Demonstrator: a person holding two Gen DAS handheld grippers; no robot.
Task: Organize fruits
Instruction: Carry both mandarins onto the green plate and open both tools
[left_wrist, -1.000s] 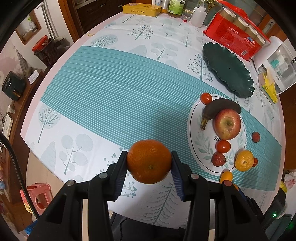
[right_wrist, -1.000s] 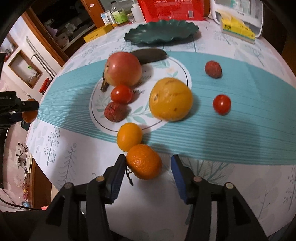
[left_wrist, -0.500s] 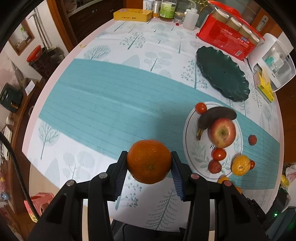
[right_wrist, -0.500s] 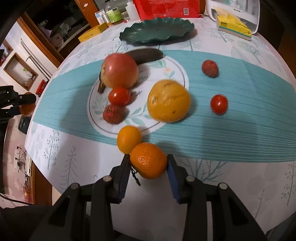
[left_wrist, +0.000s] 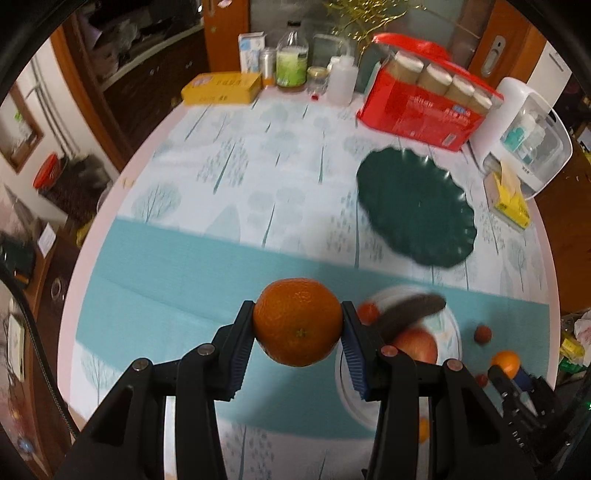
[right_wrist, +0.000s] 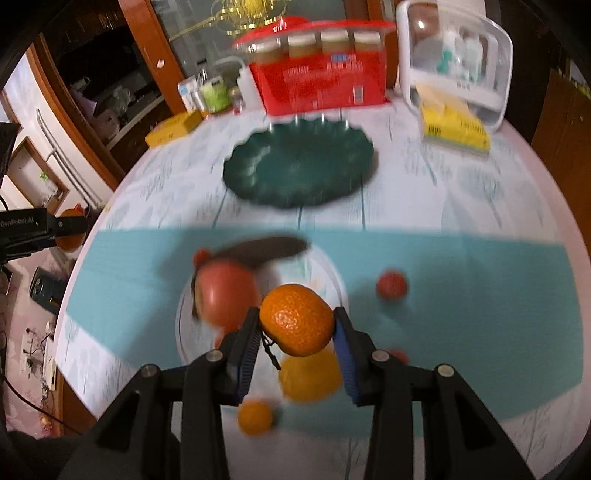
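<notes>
Each tongs pair, left and right, clamps a dimpled orange mandarin above the tree-print table, near the green plate.

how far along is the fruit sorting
Partly done. The white plate already holds an apple and a banana. In hand: each claw, left and right, grips a tangerine in the air. Left: the green plate is empty, and small fruits still lie on the cloth.
</notes>
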